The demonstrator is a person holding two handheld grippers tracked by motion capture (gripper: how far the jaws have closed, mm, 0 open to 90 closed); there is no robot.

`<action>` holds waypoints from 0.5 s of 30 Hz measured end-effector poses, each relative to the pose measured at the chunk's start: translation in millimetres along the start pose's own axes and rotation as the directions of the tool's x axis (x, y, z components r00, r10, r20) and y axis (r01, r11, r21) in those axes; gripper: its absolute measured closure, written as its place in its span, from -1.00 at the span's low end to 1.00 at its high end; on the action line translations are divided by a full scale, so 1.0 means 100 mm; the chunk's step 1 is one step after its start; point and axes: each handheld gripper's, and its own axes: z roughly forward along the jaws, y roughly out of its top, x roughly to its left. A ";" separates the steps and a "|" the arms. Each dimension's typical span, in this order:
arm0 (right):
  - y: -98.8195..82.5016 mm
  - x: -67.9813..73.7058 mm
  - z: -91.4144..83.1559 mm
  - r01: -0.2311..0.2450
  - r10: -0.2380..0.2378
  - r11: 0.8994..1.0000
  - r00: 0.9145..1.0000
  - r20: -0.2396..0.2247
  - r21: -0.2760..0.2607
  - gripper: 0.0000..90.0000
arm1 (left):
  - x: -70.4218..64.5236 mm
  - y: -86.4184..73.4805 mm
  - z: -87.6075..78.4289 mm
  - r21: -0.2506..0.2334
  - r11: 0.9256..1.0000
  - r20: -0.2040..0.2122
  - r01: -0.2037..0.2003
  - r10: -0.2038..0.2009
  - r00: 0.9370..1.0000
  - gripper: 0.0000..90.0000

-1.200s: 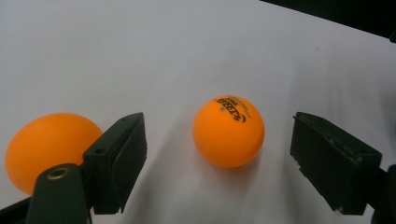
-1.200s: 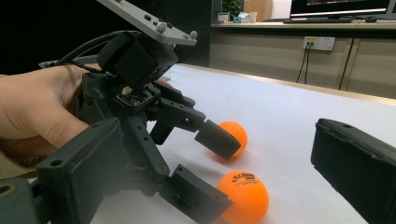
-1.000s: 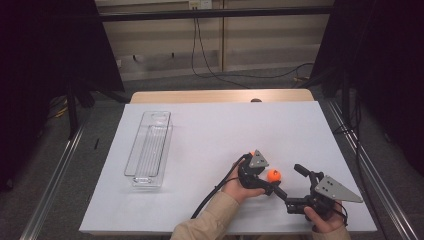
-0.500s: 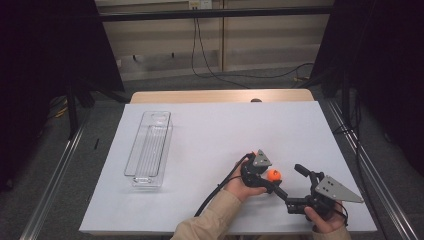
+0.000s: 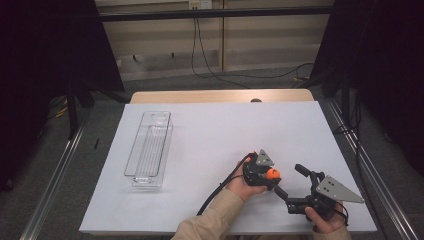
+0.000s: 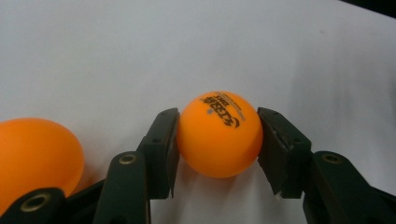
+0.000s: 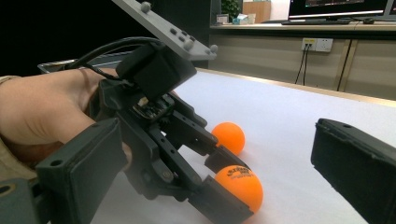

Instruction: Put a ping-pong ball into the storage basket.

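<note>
On the white table near its front edge, my left gripper (image 5: pixel 270 176) is shut on an orange ping-pong ball (image 6: pixel 219 133) with black print. Both pads press its sides, and the ball rests on the table. The jaws have just been closing with this ball between them. A second orange ball (image 6: pixel 35 158) lies loose close beside the left jaw, also seen as the farther ball (image 7: pixel 229 136) in the right gripper view. To the right, my right gripper (image 5: pixel 291 181) is open, its jaws pointing at the left gripper and the held ball (image 7: pixel 237 185), with nothing between them.
A clear plastic tray (image 5: pixel 150 147) lies lengthwise on the left part of the white table top (image 5: pixel 215 130). A black cable trails from the left gripper toward the front edge. Metal rails run along both sides of the table.
Both hands keep their places. The left gripper's jaws look slightly narrower around the orange ball than before.
</note>
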 end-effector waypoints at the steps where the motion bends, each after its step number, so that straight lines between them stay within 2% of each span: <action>1: 0.00 0.00 0.00 0.000 0.000 1.000 1.000 0.000 0.001 -0.96 | 0.00 0.00 -0.01 -0.001 1.000 0.001 -0.001 0.001 1.000 0.13; 15: 0.00 0.00 0.01 0.000 0.000 1.000 1.000 0.001 0.003 -0.96 | 0.04 -0.02 -0.17 0.030 1.000 0.019 0.000 -0.001 1.000 0.13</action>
